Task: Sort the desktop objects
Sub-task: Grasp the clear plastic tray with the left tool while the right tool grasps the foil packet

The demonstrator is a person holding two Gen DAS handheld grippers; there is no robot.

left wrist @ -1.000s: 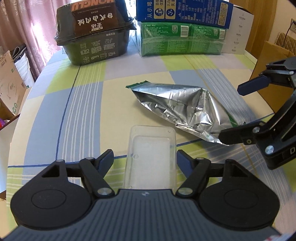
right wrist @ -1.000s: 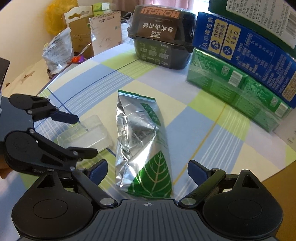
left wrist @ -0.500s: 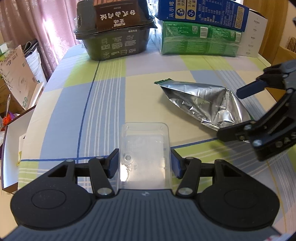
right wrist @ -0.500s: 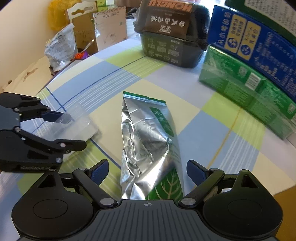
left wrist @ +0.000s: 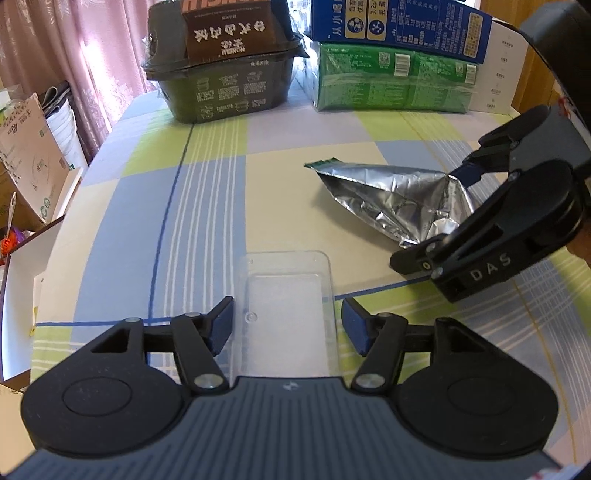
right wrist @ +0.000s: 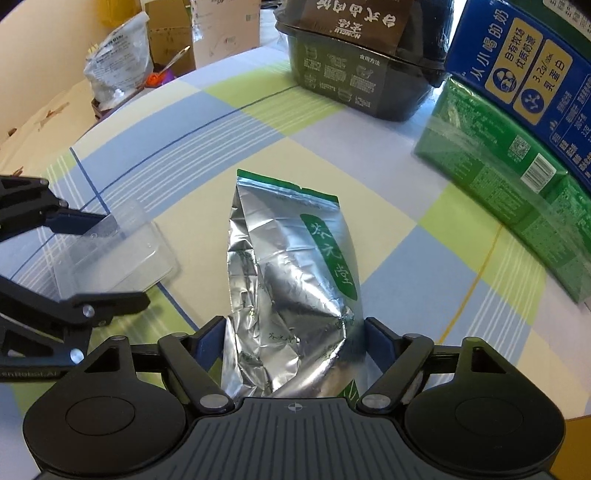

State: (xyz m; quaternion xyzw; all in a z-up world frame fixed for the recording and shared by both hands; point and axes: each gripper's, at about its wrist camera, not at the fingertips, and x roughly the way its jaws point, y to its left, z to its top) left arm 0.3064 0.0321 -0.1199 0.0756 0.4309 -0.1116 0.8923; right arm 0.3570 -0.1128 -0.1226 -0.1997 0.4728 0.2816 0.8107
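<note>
- Starting at the left, cardboard boxes [left wrist: 26,162] and a pink curtain [left wrist: 74,55] are seen beside the table [left wrist: 207,206], which is covered with a checked cloth.
- A dark food container [left wrist: 225,74] is placed at the far edge of the table.
- A clear plastic tray [left wrist: 286,306] is positioned flat on the cloth between the fingers of the left gripper [left wrist: 287,325]; the blue pads [left wrist: 221,325] are set just apart from the tray walls, so the jaws are spread and nothing is clamped.
- A blue carton [left wrist: 399,26] is stacked on a green pack [left wrist: 391,81].
- A silver foil bag [right wrist: 291,288] is laid near the tray; its near end is clamped by the right gripper [right wrist: 295,343], with both pads pressed against its sides.
</note>
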